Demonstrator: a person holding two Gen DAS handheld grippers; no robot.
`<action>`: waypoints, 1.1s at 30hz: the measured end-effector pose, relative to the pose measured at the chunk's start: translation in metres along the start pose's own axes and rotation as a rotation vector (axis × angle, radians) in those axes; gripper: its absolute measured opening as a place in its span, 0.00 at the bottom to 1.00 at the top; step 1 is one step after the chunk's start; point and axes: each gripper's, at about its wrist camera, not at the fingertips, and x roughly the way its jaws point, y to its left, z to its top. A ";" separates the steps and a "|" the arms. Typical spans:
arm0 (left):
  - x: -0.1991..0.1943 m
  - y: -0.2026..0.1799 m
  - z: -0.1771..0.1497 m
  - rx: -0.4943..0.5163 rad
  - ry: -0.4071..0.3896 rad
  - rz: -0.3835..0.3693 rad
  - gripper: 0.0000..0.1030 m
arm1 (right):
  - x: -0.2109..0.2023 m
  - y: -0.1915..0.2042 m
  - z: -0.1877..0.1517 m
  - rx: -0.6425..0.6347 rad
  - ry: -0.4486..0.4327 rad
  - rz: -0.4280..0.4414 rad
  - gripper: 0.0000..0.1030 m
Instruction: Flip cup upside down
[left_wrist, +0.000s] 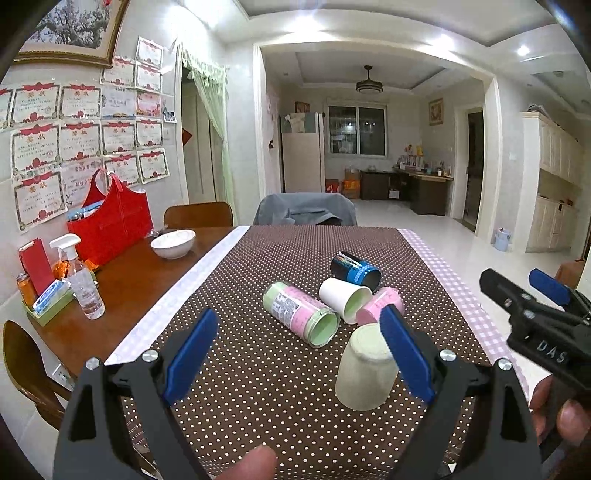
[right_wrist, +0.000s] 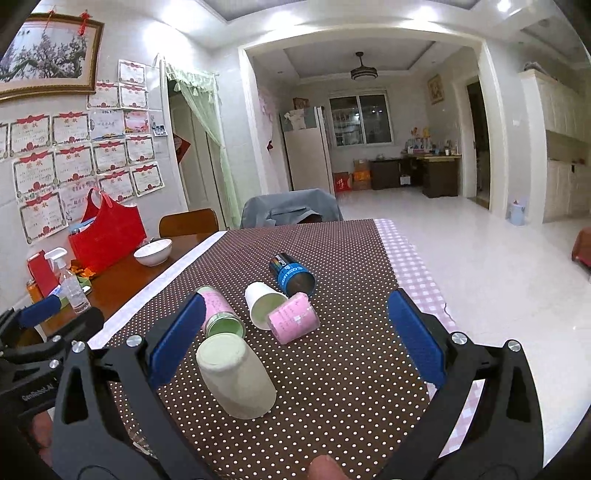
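Observation:
A pale green cup (left_wrist: 365, 373) stands upside down on the brown dotted tablecloth (left_wrist: 258, 387), just inside my left gripper's right finger. It also shows in the right wrist view (right_wrist: 236, 376), near the left finger. Behind it lie on their sides a green-and-pink cup (left_wrist: 301, 314), a white cup (left_wrist: 345, 299), a pink cup (left_wrist: 378, 304) and a dark blue cup (left_wrist: 354, 273). My left gripper (left_wrist: 299, 354) is open and empty. My right gripper (right_wrist: 295, 343) is open and empty, and shows at the right of the left wrist view (left_wrist: 524, 295).
A white bowl (left_wrist: 173, 243), a red bag (left_wrist: 110, 221), a spray bottle (left_wrist: 79, 277) and a small box of items (left_wrist: 48, 299) stand on the bare wooden table at the left. A chair draped in grey cloth (left_wrist: 304, 210) stands at the far table edge.

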 end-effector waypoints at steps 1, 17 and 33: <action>-0.001 0.000 0.000 0.002 -0.003 0.001 0.86 | -0.001 0.001 0.000 -0.006 -0.003 -0.001 0.94; -0.010 0.004 0.004 -0.015 -0.029 0.019 0.86 | -0.005 0.016 -0.001 -0.056 -0.012 -0.004 0.94; -0.010 0.003 0.004 -0.015 -0.027 0.022 0.86 | -0.005 0.018 -0.001 -0.052 -0.013 -0.002 0.94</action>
